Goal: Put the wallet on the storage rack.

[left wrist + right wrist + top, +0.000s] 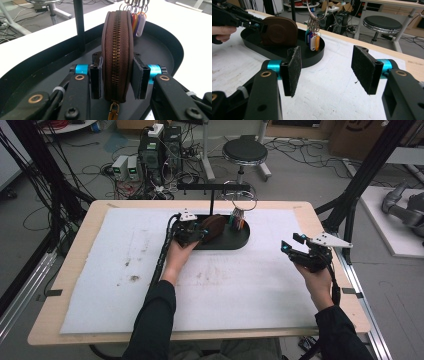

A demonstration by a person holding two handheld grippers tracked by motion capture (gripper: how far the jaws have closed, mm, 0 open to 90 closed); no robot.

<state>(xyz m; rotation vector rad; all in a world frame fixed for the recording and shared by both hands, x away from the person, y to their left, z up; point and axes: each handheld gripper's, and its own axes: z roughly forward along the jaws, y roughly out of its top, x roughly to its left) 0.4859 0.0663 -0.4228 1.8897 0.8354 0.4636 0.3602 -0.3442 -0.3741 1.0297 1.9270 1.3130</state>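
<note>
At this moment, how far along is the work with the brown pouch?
Done: the brown zip pouch stands on edge in the black tray, between the left claw pads. In hand: that grip; contact unclear. Left: the zip looks closed, and the right claw waits open over the white mat.

We see a wooden table (75,270) topped with a stained white mat (125,285), standing on a grey floor (300,175) strewn with cables (100,170). Behind it we spot a round black stool (245,151), a stack of black electronics boxes (161,147) beside two small white units (126,166), and cardboard boxes (350,135) at far right. Black frame struts (367,165) flank both sides, with a white platform (390,220) at right; we read the light as even and dim.
</note>
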